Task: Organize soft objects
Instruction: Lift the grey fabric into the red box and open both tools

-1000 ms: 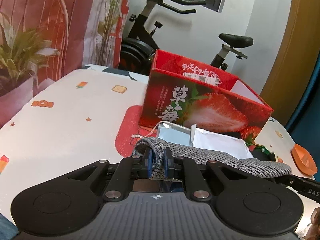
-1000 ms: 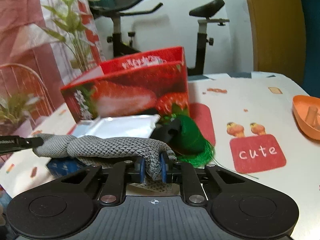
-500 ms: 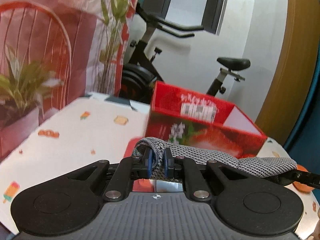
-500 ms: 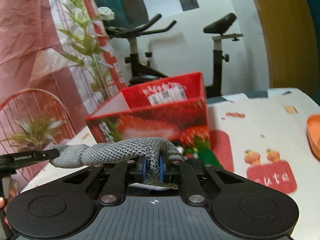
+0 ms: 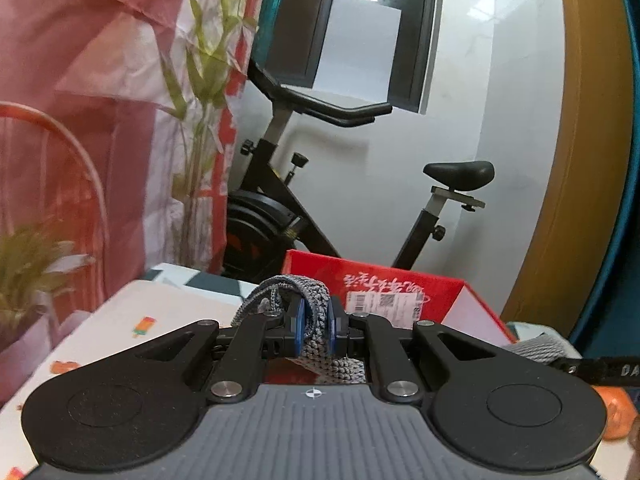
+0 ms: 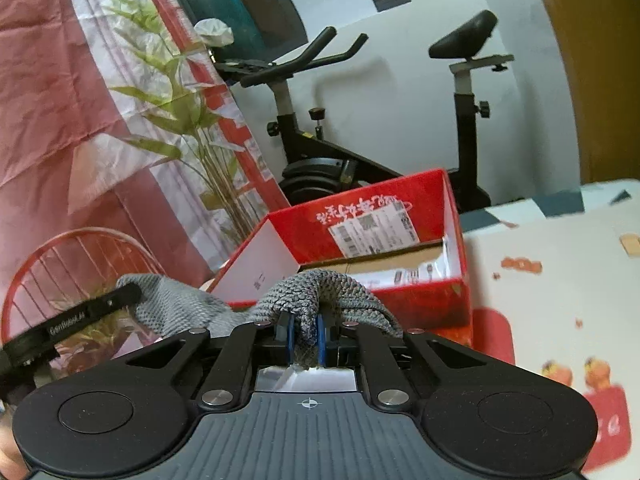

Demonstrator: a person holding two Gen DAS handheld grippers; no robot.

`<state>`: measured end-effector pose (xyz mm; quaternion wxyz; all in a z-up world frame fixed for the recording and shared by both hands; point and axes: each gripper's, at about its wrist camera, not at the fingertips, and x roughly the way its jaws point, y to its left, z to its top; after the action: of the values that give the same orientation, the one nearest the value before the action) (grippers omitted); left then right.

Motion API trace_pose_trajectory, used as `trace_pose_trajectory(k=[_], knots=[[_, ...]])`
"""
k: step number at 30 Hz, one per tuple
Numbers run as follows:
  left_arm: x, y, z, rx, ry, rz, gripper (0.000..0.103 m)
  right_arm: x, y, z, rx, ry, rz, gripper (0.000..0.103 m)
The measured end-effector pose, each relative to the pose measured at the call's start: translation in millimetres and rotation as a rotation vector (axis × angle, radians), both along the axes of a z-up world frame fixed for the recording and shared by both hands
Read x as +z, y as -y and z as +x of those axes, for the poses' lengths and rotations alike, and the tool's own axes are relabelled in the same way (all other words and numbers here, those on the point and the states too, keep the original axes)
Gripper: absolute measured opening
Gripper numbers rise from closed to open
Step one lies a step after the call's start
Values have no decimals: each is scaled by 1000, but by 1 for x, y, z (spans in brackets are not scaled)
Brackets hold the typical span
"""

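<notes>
A grey knitted cloth (image 5: pixel 316 320) is held between both grippers, raised above the table. My left gripper (image 5: pixel 315 326) is shut on one end of it. My right gripper (image 6: pixel 306 338) is shut on the other end (image 6: pixel 316 292). The cloth stretches between them; its far part shows at the right in the left wrist view (image 5: pixel 536 346) and at the left in the right wrist view (image 6: pixel 172 300). An open red strawberry box (image 6: pixel 384 216) stands just behind the cloth, with a cardboard floor and a label inside; it also shows in the left wrist view (image 5: pixel 384 292).
The table (image 6: pixel 560 248) has a white patterned cover. An orange dish (image 5: pixel 614 412) lies at the right. An exercise bike (image 5: pixel 320 208) stands behind the table. A plant (image 6: pixel 180 120) and a red wire chair (image 6: pixel 60 264) stand at the left.
Both grippers have lifted the grey cloth up from the table to the height of the box's rim. The packets and green item on the table have dropped out of view.
</notes>
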<state>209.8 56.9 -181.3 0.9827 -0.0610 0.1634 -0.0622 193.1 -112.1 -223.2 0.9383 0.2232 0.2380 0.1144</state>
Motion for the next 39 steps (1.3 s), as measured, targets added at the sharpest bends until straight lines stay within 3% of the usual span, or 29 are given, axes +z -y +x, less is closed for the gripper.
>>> trace_pose_trajectory(k=[9,16,21,27,33,39], knots=[[10,7,54,-12,-2,19,12,12,18,54,-39,2,2,9],[11,19,119,-14,-60,26,12,14,32,122,-60,-39,-33,9],[6,28,173,-38,-163,43,12,16,38,174,-71,-63,-117,9],[-8,40,219,-62,-258,120,12,2,40,231,-65,-144,-218,9],[-17,45,242,-72,-296,170,12,-6,29,258,-29,-164,-294,9],[-29,52,256,-151,-380,204,13,-20,21,274,15,-221,-356,9]])
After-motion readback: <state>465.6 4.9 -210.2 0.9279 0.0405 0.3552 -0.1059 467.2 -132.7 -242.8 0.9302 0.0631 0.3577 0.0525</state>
